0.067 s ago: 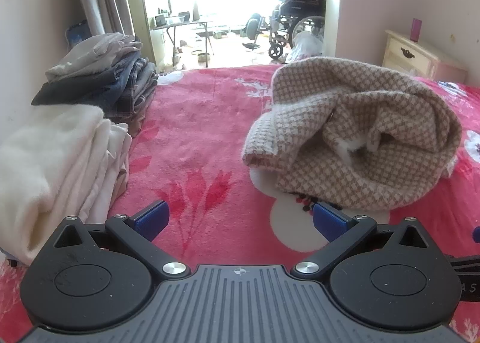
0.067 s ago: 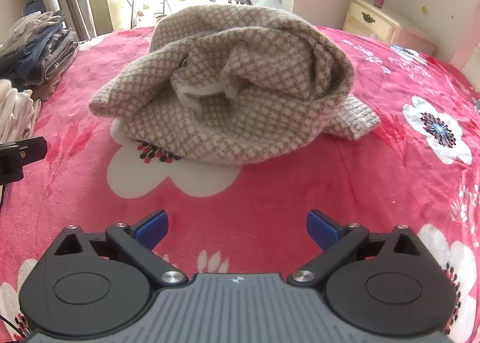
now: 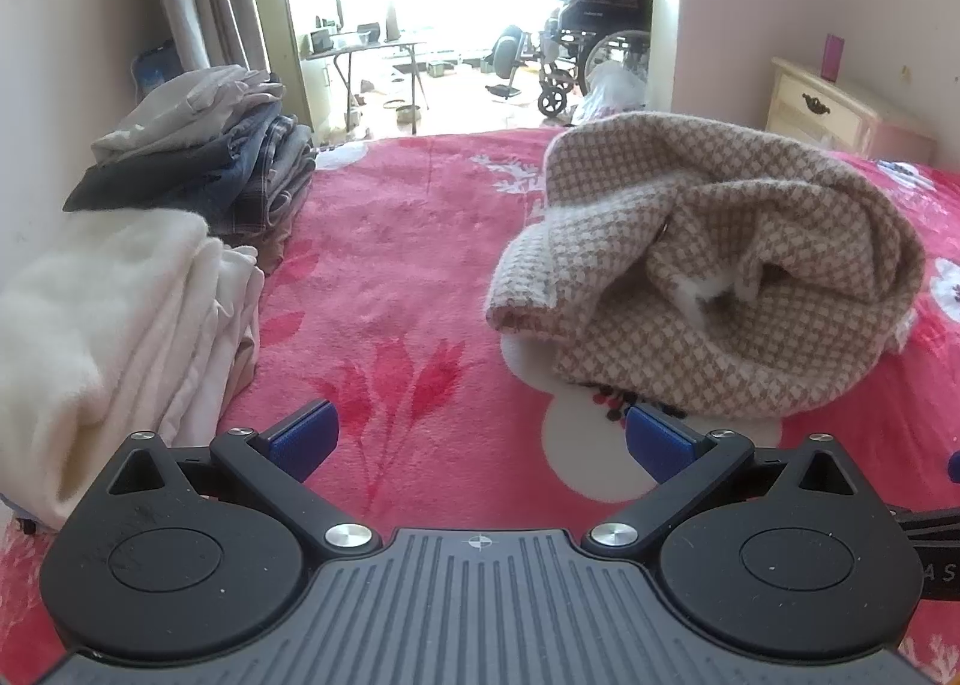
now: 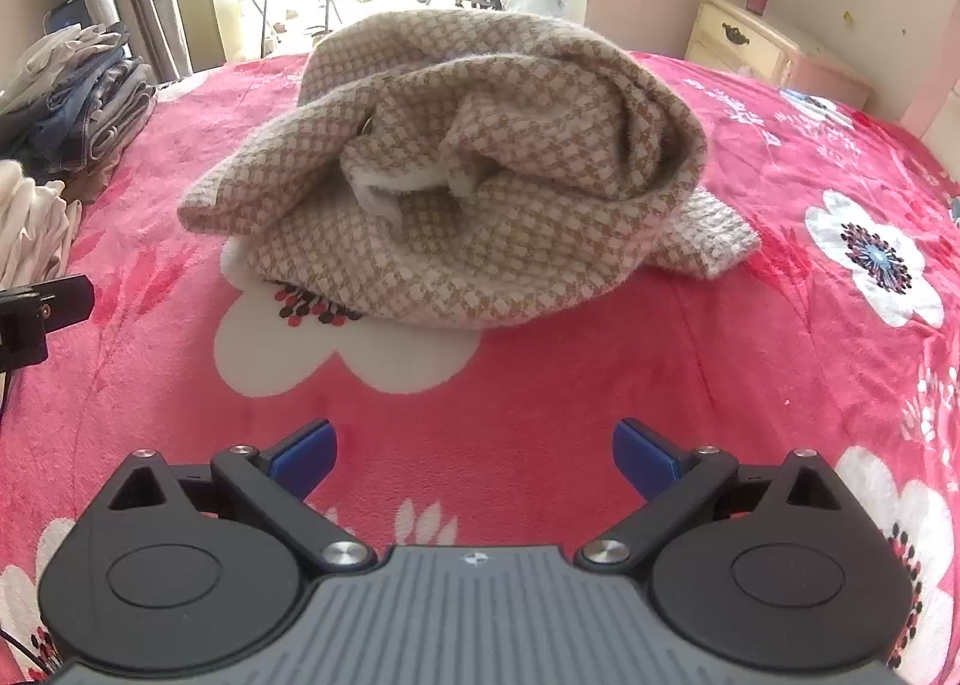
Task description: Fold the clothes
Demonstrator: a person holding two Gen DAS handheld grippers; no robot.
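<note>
A crumpled beige-and-white checked garment (image 3: 720,271) (image 4: 480,169) lies in a heap on the pink flowered bedspread (image 3: 408,265) (image 4: 600,397). My left gripper (image 3: 480,442) hovers open over the bedspread, short of the heap and to its left, with nothing between its blue pads. In the right wrist view, my right gripper (image 4: 474,454) also stands open and empty, in front of the heap's near edge. A black part of the left gripper (image 4: 42,307) shows at that view's left edge.
Folded white clothes (image 3: 102,337) (image 4: 30,229) and a stack of folded jeans and grey garments (image 3: 204,163) (image 4: 72,91) sit along the bed's left side by the wall. A cream nightstand (image 3: 834,109) (image 4: 756,43) stands at back right. A wheelchair (image 3: 594,49) stands beyond the doorway.
</note>
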